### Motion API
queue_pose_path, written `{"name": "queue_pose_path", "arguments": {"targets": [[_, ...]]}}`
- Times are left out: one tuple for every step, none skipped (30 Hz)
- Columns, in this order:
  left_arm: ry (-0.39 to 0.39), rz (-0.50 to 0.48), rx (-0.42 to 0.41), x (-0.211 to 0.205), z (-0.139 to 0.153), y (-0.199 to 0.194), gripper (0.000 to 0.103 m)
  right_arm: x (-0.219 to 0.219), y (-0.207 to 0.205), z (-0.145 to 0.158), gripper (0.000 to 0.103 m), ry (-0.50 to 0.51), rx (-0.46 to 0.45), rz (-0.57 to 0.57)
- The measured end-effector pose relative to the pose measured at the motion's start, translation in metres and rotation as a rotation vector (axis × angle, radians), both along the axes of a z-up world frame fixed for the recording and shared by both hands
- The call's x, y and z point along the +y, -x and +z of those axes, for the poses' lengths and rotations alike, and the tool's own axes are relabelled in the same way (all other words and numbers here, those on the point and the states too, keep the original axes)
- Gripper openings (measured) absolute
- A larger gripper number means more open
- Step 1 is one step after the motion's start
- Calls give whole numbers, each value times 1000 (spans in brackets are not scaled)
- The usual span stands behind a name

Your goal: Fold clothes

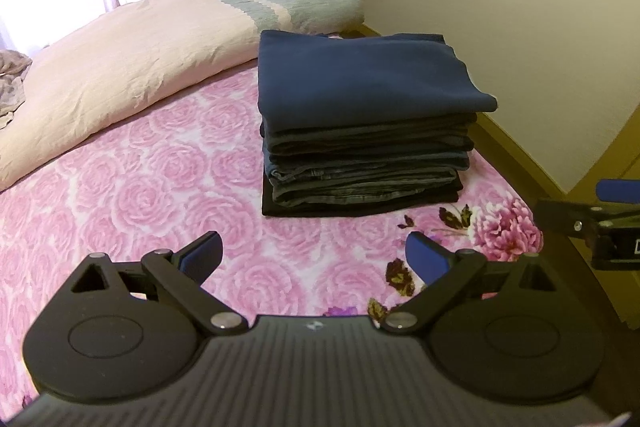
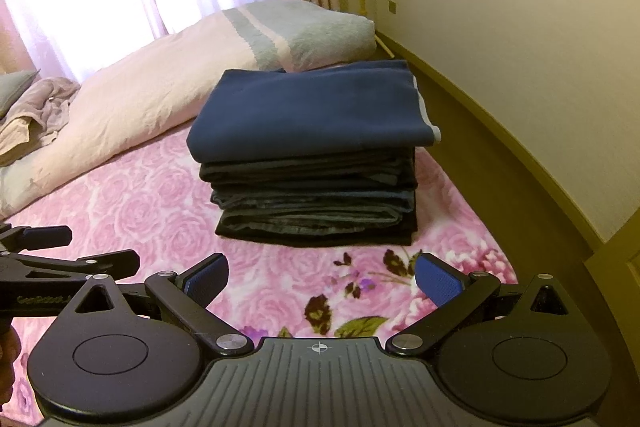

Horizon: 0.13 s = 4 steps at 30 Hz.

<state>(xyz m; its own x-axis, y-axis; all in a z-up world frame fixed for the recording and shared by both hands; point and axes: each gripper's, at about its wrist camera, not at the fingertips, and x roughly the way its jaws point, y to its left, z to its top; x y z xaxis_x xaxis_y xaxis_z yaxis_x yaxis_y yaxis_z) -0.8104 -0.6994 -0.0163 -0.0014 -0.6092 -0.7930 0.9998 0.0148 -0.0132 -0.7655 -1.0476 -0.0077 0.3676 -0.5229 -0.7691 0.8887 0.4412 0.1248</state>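
Both wrist cameras sit low over the bed [image 1: 140,195], looking forward between their own tongs. Each frames the stack of folded clothes [image 1: 360,131] near centre, close ahead, with the duvet [image 2: 132,99] at upper left, curtains behind and the wall [image 2: 520,47] at right.

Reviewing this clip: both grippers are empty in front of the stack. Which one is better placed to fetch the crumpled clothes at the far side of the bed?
Left, probably. The crumpled clothes lie beyond the quilt, left of the folded stack. The left gripper sits on that side; the right gripper faces the stack. Both are open.
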Motion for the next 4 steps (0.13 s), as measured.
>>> {"name": "queue_pose_path", "arguments": {"targets": [[0,3,-2,1,0,3,97,0,2,0,102,1,0,3],[-1,7,0,2,0,6,97,0,4,-1,102,1,0,6],[-1,10,1,3,0,8,96,-1,7,-1,102,0,-1,9],[-1,14,8,4,0,11,96,-2,9,-1,102,-1,-2,12]]}}
